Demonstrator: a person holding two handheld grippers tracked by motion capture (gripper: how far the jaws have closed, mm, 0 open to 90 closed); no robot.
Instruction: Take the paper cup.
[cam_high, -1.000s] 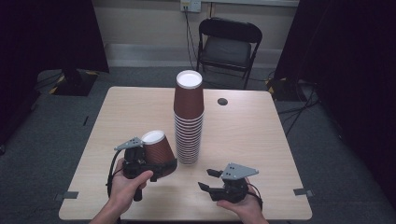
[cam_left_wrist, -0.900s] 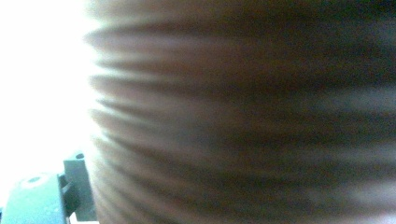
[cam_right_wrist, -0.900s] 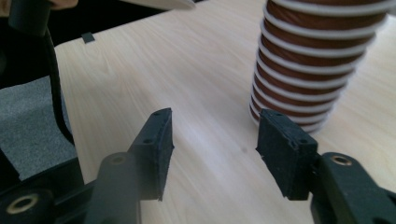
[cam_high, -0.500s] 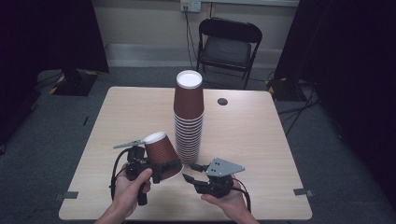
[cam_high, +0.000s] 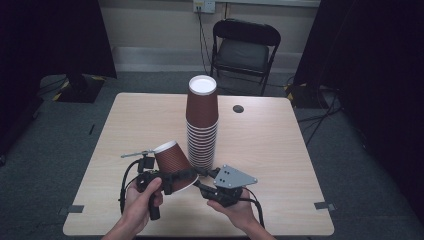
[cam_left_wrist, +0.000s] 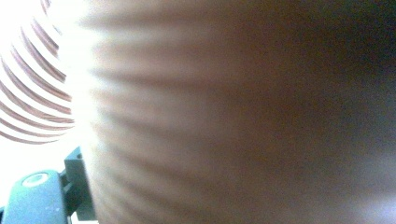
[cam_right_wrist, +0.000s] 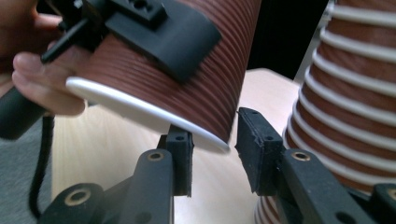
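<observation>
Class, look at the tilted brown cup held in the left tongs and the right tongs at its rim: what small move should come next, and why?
Probably close the right tongs onto the white rim of the tilted cup. The left tongs clamp the cup's ribbed wall, and the right ones have been closing with the rim's edge between them, though a gap remains. The tall stack stands just beside.

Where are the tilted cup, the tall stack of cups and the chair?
tilted cup (cam_high: 172, 162), high view, on its ribbed side.
stack of cups (cam_high: 202, 112), high view, on the top cup's side.
chair (cam_high: 243, 54), high view, on its seat.
</observation>
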